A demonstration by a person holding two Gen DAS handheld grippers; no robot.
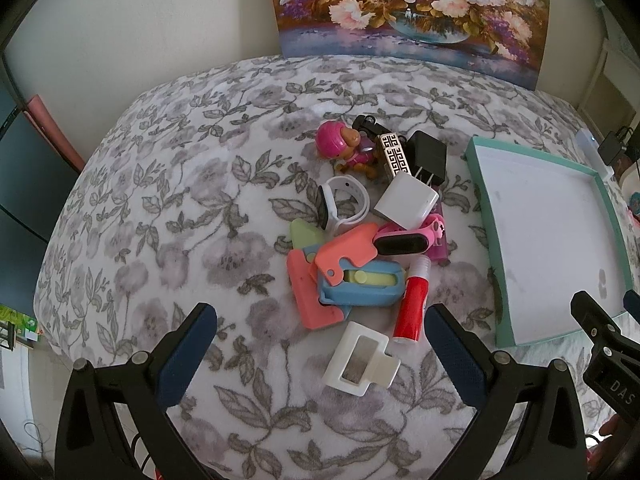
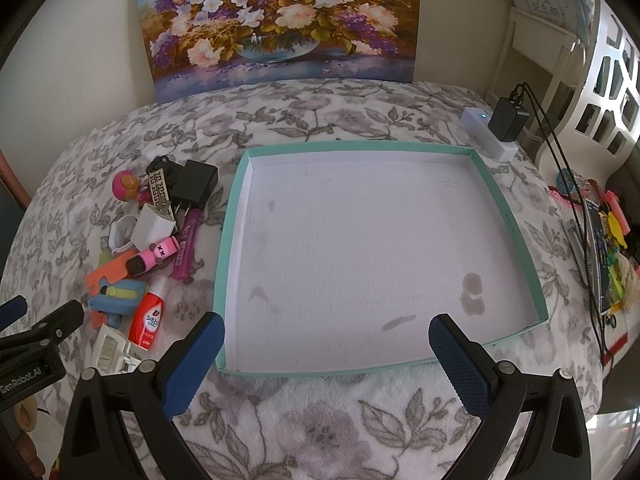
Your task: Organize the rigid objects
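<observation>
Teal-rimmed tray [image 2: 516,216] bare; toy pile [image 2: 148,248] beside.

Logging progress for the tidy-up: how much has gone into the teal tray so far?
Nothing is done yet: the teal tray holds only stains. Nothing is in hand either; the left gripper and right gripper are both open, holding nothing. Everything is left: the whole pile, including the pink toy, black charger, white charger, red tube and white clip, sits on the blanket beside the tray.
</observation>
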